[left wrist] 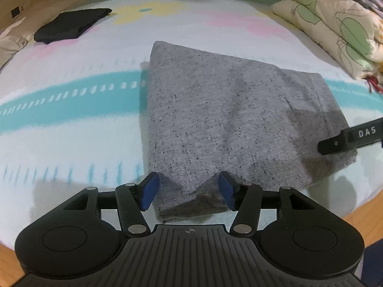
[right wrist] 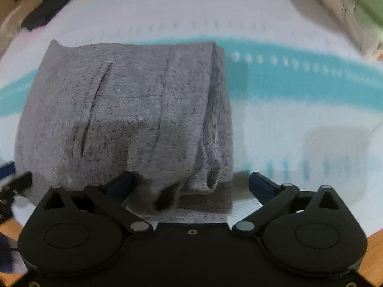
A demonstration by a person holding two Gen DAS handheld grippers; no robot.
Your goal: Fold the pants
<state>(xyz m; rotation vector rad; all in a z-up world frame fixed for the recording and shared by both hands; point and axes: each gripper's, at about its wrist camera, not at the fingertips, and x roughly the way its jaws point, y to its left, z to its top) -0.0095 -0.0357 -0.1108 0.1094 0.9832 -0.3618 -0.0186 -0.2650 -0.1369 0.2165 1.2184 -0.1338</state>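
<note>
Left gripper [left wrist: 189, 191] and right gripper [right wrist: 190, 186] spread wide around gray pants [left wrist: 215, 119]; pinch both corners evenly, then fold.

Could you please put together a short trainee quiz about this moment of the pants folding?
1. True or false: the grey pants lie unfolded at full length on the bed sheet.
2. Which hand-held gripper is open? A) left hand-held gripper only B) right hand-held gripper only C) both
3. Fill in: the dark folded garment lies ___ the grey pants, not touching them.

Key: 1 false, they are folded into a compact stack; 2 C, both sets of jaws are spread at the stack's near edge; 3 apart from, towards the far left of the bed.
</note>
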